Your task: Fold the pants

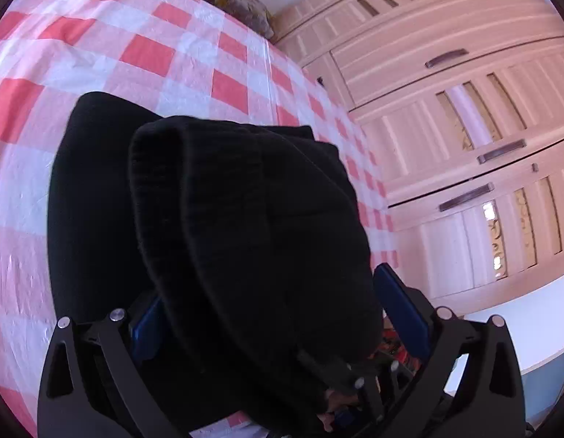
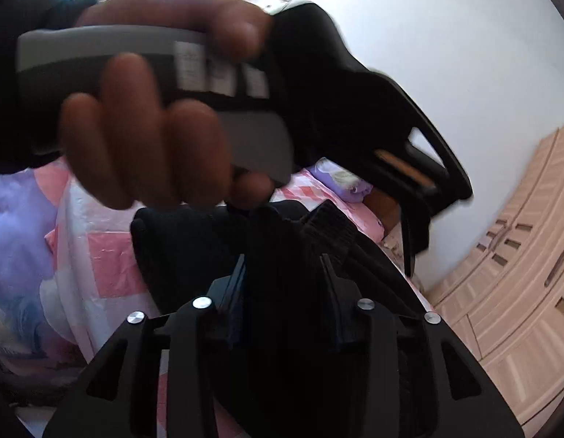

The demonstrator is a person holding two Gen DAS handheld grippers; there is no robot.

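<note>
The black pants (image 1: 216, 219) hang bunched over the red-and-white checked bedsheet (image 1: 99, 73). A ribbed cuff or waistband (image 1: 161, 189) folds over on top. My left gripper (image 1: 278, 306) has its blue-padded fingers (image 1: 406, 310) spread wide around the thick bundle of cloth that fills the gap. In the right wrist view, my right gripper (image 2: 282, 266) is shut on a fold of the black pants (image 2: 194, 241). The other gripper, held in a hand (image 2: 154, 109), is just above and ahead of it.
A beige wardrobe (image 1: 464, 109) with dark handles stands beside the bed on the right, also in the right wrist view (image 2: 519, 292). A patterned pillow (image 1: 242, 7) lies at the far end of the bed. Lilac bedding (image 2: 19, 226) lies at left.
</note>
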